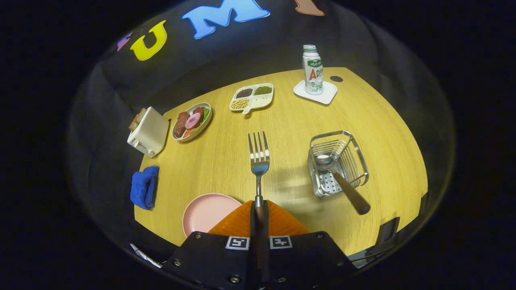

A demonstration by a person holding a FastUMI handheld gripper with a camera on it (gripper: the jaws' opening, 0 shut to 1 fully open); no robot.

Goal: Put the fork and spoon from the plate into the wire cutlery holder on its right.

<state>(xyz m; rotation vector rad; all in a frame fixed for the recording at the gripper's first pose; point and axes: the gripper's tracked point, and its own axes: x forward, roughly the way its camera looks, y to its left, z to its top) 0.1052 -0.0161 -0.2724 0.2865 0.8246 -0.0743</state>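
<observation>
Yellow wood-grain bench (363, 121). Pink plate (205, 211). Silver fork (258, 157), pinched between orange ribbed fingers (238, 223) of black tool (259, 209). Chrome wire cutlery holder (338, 163); silver spoon (340, 179) with dark brown handle. Blue cloth (144, 187). Cream toaster (148, 131). White-and-green bottle (313, 70) on white coaster (315, 93).

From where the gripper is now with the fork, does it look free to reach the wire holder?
Probably yes. The gripper is shut on the fork, and the wire holder sits ahead to the right with only bare table between. The spoon already leans inside, leaving open room beside it.
</observation>
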